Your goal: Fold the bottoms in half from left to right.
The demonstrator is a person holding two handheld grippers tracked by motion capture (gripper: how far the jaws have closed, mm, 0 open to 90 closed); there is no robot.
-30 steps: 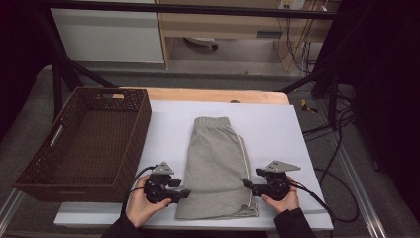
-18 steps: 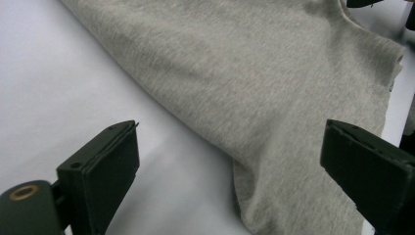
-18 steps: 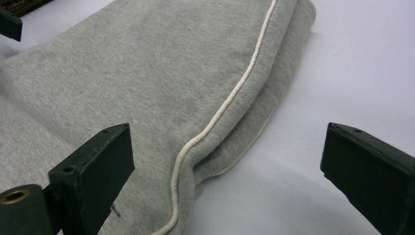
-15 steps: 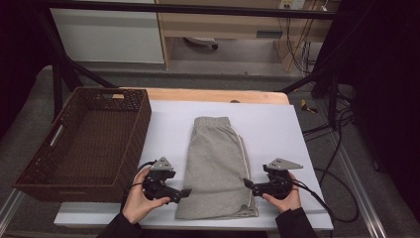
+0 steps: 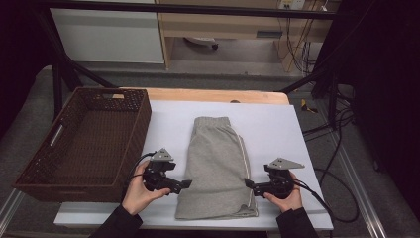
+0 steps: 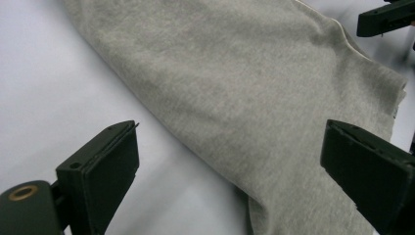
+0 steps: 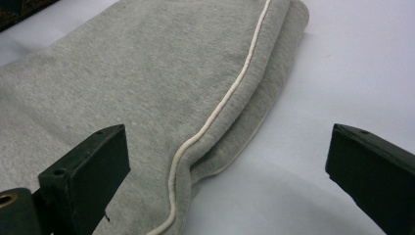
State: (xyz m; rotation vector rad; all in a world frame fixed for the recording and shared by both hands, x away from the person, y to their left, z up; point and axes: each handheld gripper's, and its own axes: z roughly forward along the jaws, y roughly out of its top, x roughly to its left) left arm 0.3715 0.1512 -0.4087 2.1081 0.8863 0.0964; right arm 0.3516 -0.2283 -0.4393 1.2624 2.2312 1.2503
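We are in a lab set up for recording. A black metal frame (image 5: 64,74) surrounds the white-covered bench (image 5: 267,129). Loose cables (image 5: 341,163) trail across the grey floor.

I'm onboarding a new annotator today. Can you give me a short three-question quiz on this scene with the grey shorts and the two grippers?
1. True or false: the left gripper is shut on the grey shorts.
2. Which edge of the shorts carries the white piping: A) the edge by the right gripper, B) the edge by the left gripper, C) neither?
3. What stands at the table's left side, and does it hold anything?

Key: 1. False, its jaws stand open at the hem. 2. A. 3. A brown wicker basket; nothing shows inside it.
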